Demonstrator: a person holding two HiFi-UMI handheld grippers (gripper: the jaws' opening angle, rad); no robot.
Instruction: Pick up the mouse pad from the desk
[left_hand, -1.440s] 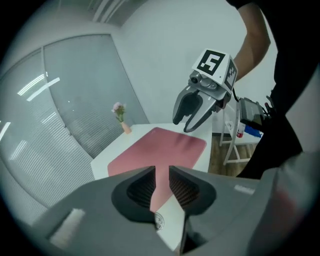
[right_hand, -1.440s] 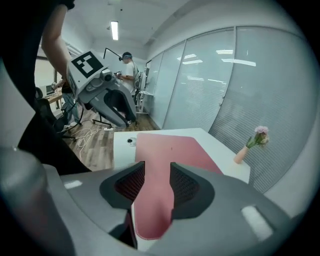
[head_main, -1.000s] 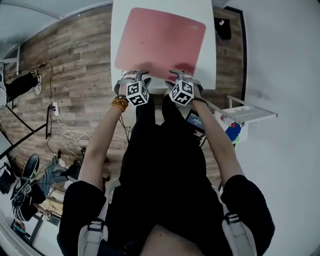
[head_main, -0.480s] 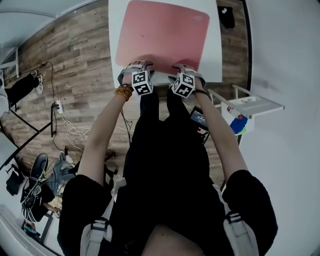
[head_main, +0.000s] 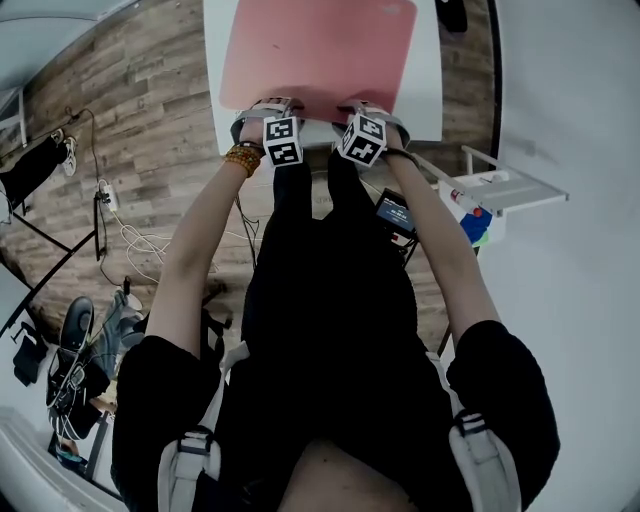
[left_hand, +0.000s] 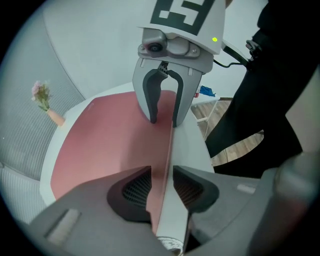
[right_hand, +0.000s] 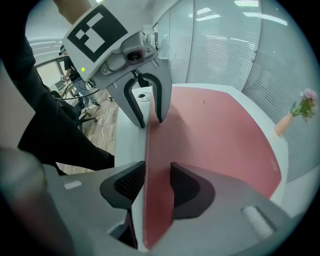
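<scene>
1. The pink mouse pad lies on the white desk, at 12 o'clock in the head view. A bare strip of desk runs along its near edge and its right side.
2. Both grippers point steeply down at the near edge of the mouse pad. The left gripper is at 9 o'clock of the right gripper, and the two are near each other but apart.
3. In the left gripper view the jaws stand apart, with the near edge of the mouse pad running between them. The pink surface is on the 9 o'clock side and the white desk on the 3 o'clock side. The pads do not squeeze it.
4. In the right gripper view the jaws have just been closing, and the edge of the mouse pad is between them. A gap of pink still shows before the pad at 3 o'clock, so the grip is not made.
5. I cannot tell whether the edge is already raised off the desk.
6. A small flower stands beyond the far side of the mouse pad, at 3 o'clock in the right gripper view.
7. A beaded bracelet is on the left wrist.
8. On the wood floor, cables lie at 9 o'clock of the person. A white shelf stands at 3 o'clock.
</scene>
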